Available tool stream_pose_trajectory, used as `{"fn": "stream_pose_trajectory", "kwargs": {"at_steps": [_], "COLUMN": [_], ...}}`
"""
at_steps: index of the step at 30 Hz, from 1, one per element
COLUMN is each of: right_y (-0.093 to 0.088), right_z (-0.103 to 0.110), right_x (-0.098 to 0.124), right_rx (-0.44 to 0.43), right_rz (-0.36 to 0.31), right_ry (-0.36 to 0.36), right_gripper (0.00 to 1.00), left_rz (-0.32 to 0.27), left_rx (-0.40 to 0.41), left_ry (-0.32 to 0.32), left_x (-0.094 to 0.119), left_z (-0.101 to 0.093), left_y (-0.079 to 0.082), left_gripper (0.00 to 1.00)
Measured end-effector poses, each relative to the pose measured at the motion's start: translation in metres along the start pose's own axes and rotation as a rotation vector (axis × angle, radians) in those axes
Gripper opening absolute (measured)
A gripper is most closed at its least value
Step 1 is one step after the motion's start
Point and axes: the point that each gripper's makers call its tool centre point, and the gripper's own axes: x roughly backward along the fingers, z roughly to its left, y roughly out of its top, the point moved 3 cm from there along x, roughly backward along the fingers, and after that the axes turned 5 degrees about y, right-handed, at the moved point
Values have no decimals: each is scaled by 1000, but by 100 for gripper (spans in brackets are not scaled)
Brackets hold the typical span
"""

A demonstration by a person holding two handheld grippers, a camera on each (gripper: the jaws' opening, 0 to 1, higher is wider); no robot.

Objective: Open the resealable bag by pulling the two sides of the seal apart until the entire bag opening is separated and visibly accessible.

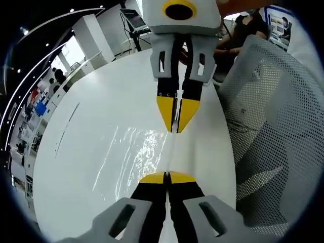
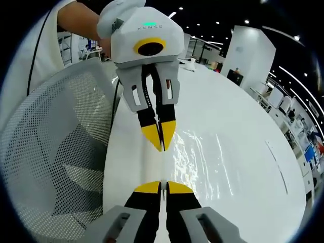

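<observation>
Left gripper view, left gripper and right gripper seemingly both clamped on clear resealable bag edge between them, white table.

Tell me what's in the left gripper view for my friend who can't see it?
Two yellow-tipped grippers face each other, each pinching an edge of a clear resealable bag held just over a white table. The left gripper rises from the bottom; the right gripper reaches down from the top. A white mesh chair stands beside the table.
</observation>
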Motion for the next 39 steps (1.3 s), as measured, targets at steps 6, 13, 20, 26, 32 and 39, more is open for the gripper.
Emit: {"fn": "stream_pose_trajectory", "kwargs": {"at_steps": [6, 13, 20, 26, 32, 39], "right_y": [-3, -2, 4, 18, 27, 25], "right_z": [0, -3, 1, -1, -6, -10], "right_x": [3, 3, 1, 2, 3, -6], "right_rx": [-6, -33, -123, -143, -101, -78], "right_rz": [0, 5, -11, -55, -43, -2], "right_ry": [-6, -25, 28, 32, 28, 49], "right_gripper": [0, 0, 0, 7, 6, 6], "left_rz": [-3, -16, -20, -22, -27, -32], "left_rx": [-6, -4, -11, -31, -58, -75], "left_ry": [-1, 16, 22, 17, 13, 15], "left_x": [0, 1, 2, 0, -1, 1], "left_z": [0, 2, 2, -2, -5, -5], "left_y": [2, 3, 0, 0, 2, 3], "left_gripper": [0, 0, 0, 0, 0, 0]}}
